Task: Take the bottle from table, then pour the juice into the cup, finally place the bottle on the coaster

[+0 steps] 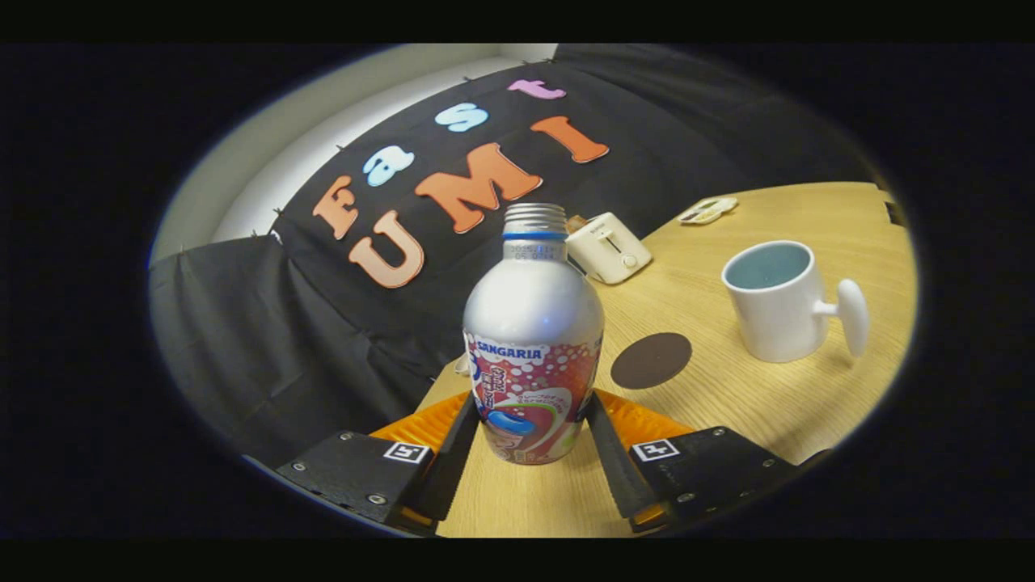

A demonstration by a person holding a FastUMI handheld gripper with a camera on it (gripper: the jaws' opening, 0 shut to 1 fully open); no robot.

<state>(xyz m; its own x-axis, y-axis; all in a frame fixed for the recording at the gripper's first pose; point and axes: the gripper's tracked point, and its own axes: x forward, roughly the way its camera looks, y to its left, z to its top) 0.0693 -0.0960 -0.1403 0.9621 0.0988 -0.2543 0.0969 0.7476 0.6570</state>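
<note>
The gripper [530,440] has its two fingers pressed on either side of the lower body of a silver aluminium bottle with a red and white printed label [534,339], so the claw is closed around the bottle. The bottle stands upright between the fingers, its threaded neck bare of a cap, with the light wooden table [728,404] under its base. Just beyond the right finger a dark brown round coaster [651,360] lies flat on the table. Further right, apart from the coaster, stands a white ceramic cup with a knob-shaped handle [780,299]. Behind the bottle sits a cream toaster [608,246], and farther off lies a small flat tray [708,209].
</note>
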